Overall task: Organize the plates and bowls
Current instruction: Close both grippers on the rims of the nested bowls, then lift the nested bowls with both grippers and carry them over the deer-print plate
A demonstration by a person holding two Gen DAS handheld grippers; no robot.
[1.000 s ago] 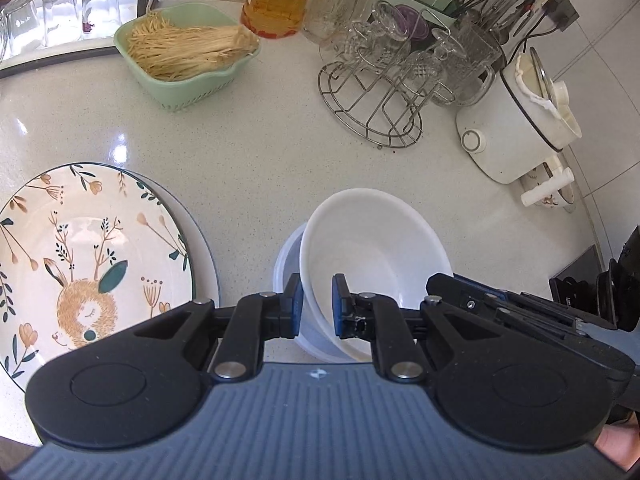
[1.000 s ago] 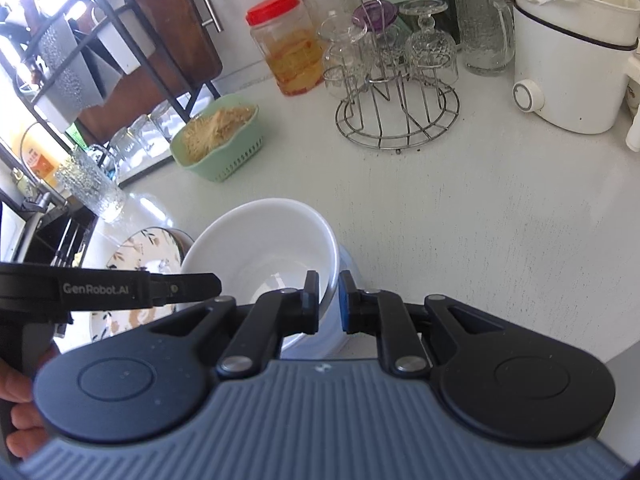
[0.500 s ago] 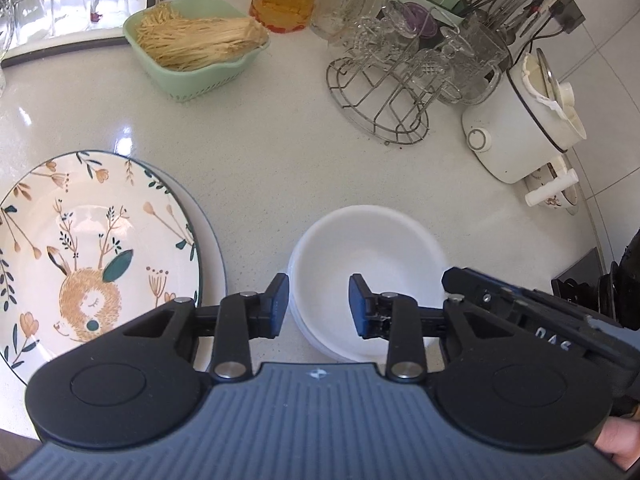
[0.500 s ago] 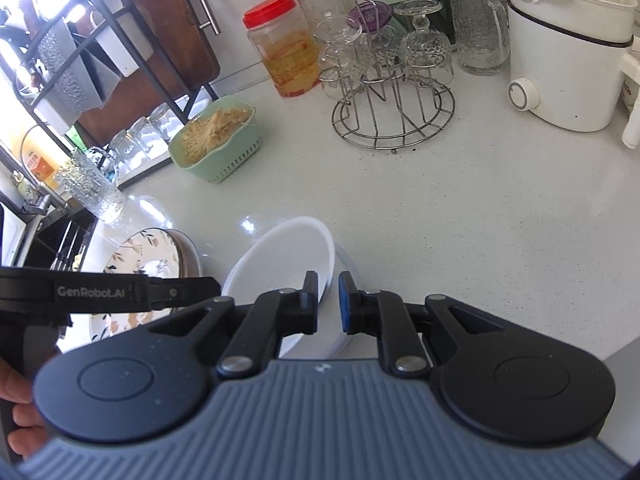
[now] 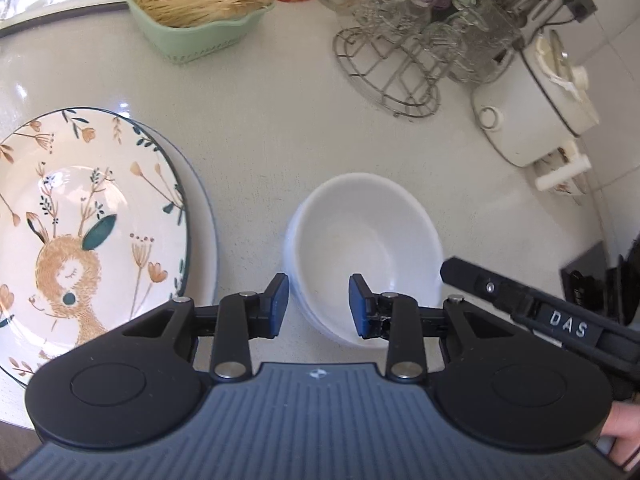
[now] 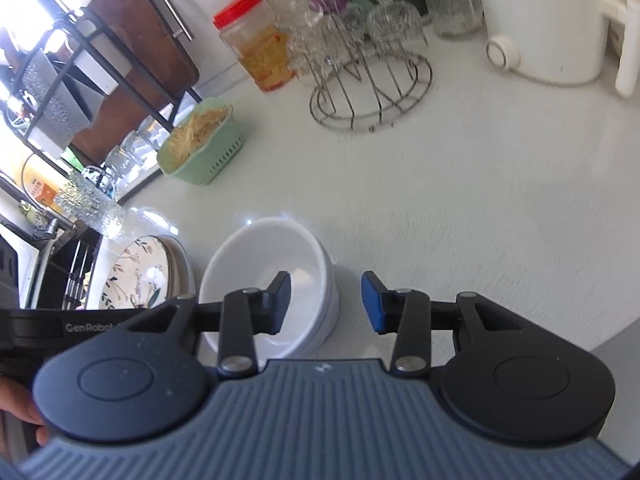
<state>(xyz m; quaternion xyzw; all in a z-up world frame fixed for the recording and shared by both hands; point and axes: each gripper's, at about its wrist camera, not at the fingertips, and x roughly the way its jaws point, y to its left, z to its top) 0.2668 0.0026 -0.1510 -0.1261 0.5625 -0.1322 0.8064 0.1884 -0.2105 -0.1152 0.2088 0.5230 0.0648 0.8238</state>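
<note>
Two white bowls [image 5: 360,240] sit nested on the white counter, one inside the other; they also show in the right wrist view [image 6: 272,276]. A floral deer plate [image 5: 80,216] lies on a plain plate [image 5: 204,204] at the left. My left gripper [image 5: 318,304] is open, its jaws astride the bowls' near rim, touching nothing. My right gripper [image 6: 326,302] is open at the bowls' right side and holds nothing. The plates show in the right wrist view [image 6: 140,272] left of the bowls.
A green basket of noodles [image 5: 196,12] and an amber jar [image 6: 256,56] stand at the back. A wire rack with glasses [image 5: 404,60] and a white cooker [image 5: 536,108] stand at the back right. The counter edge [image 6: 600,344] runs near the right gripper.
Both grippers have opened and let go of the upper bowl, which now sits level inside the lower one. Both grippers have drawn back a little.
</note>
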